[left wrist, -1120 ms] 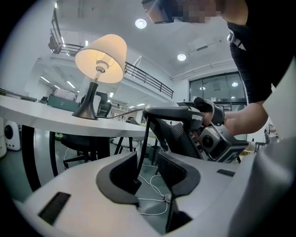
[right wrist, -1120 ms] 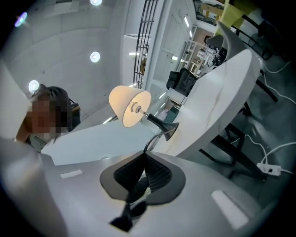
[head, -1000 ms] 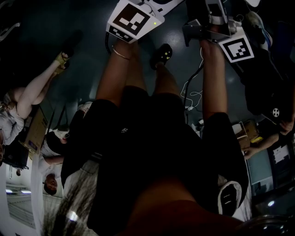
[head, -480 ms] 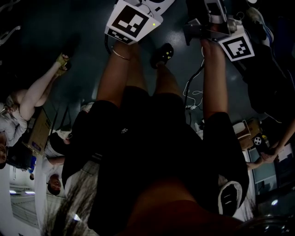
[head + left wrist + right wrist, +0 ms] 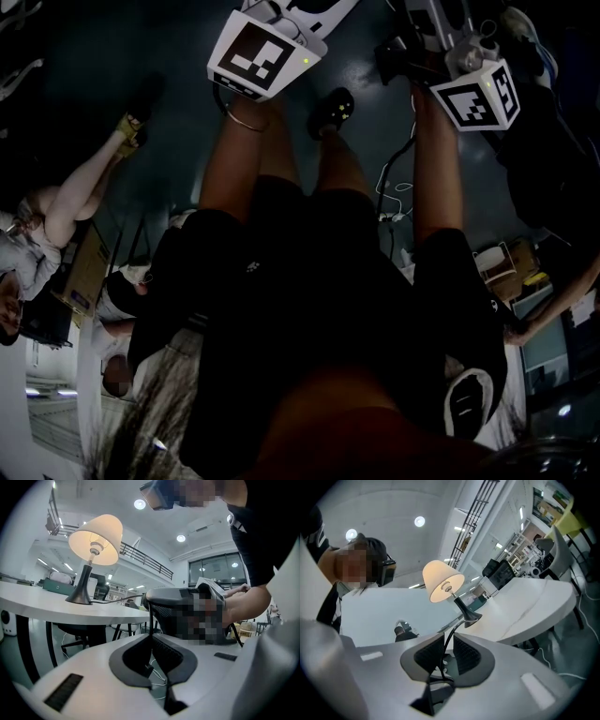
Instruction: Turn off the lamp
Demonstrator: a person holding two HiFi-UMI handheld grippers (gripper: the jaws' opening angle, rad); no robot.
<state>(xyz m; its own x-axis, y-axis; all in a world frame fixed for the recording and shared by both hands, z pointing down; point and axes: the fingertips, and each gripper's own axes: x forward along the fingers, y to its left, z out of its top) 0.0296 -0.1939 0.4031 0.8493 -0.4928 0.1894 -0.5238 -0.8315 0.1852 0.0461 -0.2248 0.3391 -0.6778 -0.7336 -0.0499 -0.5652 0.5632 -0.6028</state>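
The lamp (image 5: 96, 538), cream shade lit, stands on a white table (image 5: 51, 607) beyond my left gripper (image 5: 151, 644). Its thin black cord (image 5: 150, 616) runs upright between the left pads; those jaws have just closed and press on it. In the right gripper view the lit lamp (image 5: 443, 587) stands ahead, and its cord (image 5: 449, 637) drops from the base into my right gripper (image 5: 444, 656). Those jaws have just opened a little, and a gap shows beside the cord. The head view shows only the marker cubes, left (image 5: 258, 54) and right (image 5: 473, 97); the jaws are hidden there.
A dark office chair back (image 5: 171, 601) stands just behind the cord. A person in black (image 5: 262, 536) is close on the right. Another person with a headset (image 5: 384, 571) is behind the table. People sit on the floor (image 5: 56, 216), and loose white cables (image 5: 394, 192) lie there.
The right gripper's marker cube has rolled and now shows a second face. The left cube has shifted only slightly. A seated person's arm at the left has moved a little.
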